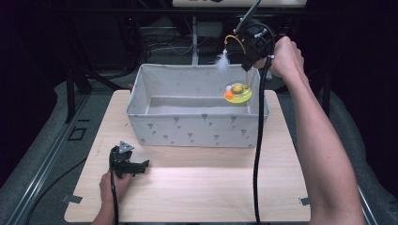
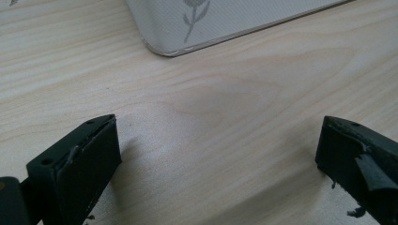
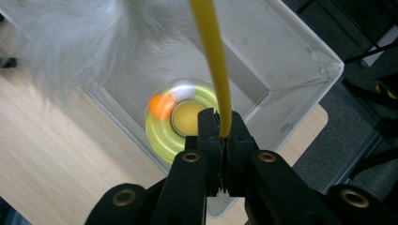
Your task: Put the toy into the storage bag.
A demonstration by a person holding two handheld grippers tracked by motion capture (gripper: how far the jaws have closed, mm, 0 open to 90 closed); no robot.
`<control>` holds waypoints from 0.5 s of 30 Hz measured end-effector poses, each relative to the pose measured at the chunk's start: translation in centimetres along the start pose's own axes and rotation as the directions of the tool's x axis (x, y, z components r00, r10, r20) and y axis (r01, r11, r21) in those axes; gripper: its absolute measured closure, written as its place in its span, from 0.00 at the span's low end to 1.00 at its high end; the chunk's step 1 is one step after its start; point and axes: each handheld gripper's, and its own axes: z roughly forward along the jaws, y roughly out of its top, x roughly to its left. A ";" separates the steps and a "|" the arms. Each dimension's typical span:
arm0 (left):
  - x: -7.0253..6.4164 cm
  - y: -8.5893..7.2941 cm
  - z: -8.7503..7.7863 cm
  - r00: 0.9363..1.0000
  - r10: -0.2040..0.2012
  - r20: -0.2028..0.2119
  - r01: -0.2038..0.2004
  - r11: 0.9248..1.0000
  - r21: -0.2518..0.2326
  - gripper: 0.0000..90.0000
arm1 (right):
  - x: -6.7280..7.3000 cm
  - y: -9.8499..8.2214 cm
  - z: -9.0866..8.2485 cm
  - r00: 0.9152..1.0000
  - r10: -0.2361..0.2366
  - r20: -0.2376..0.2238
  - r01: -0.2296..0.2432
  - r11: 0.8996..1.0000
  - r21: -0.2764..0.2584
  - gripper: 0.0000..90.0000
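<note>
Down at seven o'clock on the wooden table (image 1: 197, 187), the left gripper (image 1: 127, 164) rests with its jaws spread wide, nothing between them. Up at one o'clock the right gripper (image 1: 251, 56) is clamped on the thin yellow wand (image 3: 213, 61) of a cat toy (image 1: 238, 91), whose round yellow base with orange and white balls hangs over the right end of the grey fabric bin (image 1: 187, 129). A white feather (image 1: 222, 61) dangles from the wand's curl. The toy looks light, I'd judge, but the wand is springy and lets the base swing; gripping the stem low, or the base's rim, should steady it.
</note>
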 end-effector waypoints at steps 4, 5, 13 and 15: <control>0.0 0.0 0.0 1.000 0.000 0.000 0.000 1.000 0.000 0.00 | -0.3 -0.1 0.5 1.000 0.010 0.002 -0.010 1.000 0.002 0.98; 0.0 0.0 0.0 1.000 0.000 0.000 0.000 1.000 0.000 0.00 | -0.3 -0.1 0.6 1.000 0.018 0.004 -0.018 1.000 -0.002 0.98; 0.0 0.0 0.0 1.000 0.000 0.000 0.000 1.000 -0.001 0.00 | -0.9 -0.6 1.5 0.999 0.033 0.008 -0.033 0.999 0.004 0.98; 0.0 0.0 0.0 1.000 0.000 0.000 0.000 1.000 0.000 0.00 | -1.0 -0.7 1.8 0.999 0.037 0.005 -0.037 0.999 0.006 0.98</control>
